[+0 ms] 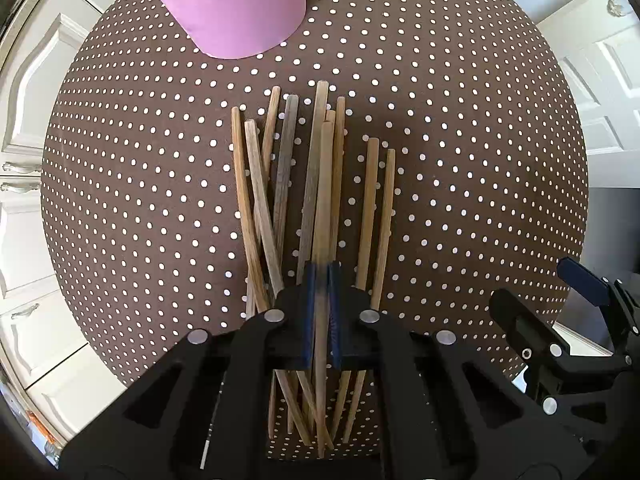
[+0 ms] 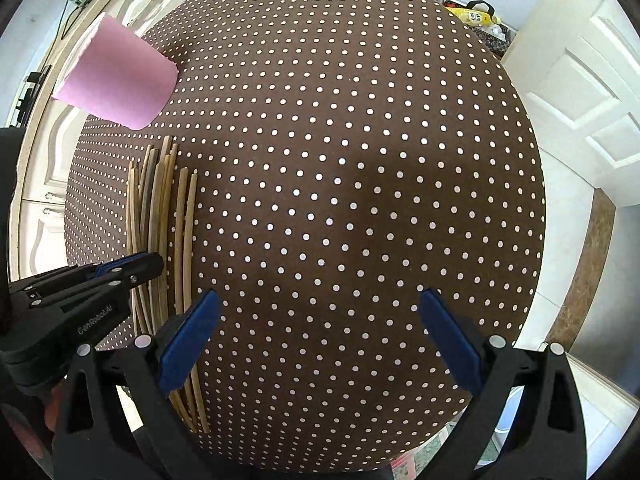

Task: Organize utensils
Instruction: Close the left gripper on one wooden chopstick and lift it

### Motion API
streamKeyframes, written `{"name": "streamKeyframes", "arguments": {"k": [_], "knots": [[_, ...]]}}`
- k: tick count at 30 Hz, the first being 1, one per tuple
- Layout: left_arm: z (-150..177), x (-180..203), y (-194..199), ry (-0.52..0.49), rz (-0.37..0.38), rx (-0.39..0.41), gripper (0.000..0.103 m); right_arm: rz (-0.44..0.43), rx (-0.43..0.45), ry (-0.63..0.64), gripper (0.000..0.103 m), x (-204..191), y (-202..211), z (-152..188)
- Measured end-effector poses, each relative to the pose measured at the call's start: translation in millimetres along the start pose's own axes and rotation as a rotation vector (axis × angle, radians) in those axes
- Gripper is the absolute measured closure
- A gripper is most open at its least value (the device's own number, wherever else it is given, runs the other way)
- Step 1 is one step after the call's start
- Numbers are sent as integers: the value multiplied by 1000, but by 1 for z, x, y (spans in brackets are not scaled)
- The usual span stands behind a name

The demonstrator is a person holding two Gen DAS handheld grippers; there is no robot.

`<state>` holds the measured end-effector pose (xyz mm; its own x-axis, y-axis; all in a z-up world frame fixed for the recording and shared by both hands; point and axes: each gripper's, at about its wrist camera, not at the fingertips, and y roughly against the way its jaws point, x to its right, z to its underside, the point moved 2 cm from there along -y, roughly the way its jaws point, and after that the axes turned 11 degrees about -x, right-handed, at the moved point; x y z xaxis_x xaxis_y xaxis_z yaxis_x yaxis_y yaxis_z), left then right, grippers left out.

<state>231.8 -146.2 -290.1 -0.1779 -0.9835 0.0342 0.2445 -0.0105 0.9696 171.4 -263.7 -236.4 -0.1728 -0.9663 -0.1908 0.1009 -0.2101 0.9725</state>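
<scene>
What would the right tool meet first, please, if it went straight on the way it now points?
Probably the bare dotted tablecloth: the right tool points down with nothing between its open fingers; the chopsticks lie off to the side.

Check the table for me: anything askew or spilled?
Nothing is spilled. The chopsticks lie loose on the dotted tablecloth, several crossing one another instead of lying parallel. The pink cup stands upright beyond them. The left gripper is shut on one chopstick; the right gripper is open over bare cloth.

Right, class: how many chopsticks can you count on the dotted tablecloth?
10 chopsticks, perhaps more hidden. Four cross on the left, four bunch mid-pile, one pinched in the left tool, two lie apart on the right.
</scene>
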Motion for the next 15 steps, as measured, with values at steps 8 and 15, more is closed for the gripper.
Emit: {"name": "streamKeyframes", "arguments": {"k": [8, 15], "knots": [[29, -16, 16, -24, -25, 39, 97, -13, 14, 26, 7, -12, 1, 1], [53, -24, 45, 5, -43, 100, 97, -26, 14, 81, 7, -33, 1, 0]]}}
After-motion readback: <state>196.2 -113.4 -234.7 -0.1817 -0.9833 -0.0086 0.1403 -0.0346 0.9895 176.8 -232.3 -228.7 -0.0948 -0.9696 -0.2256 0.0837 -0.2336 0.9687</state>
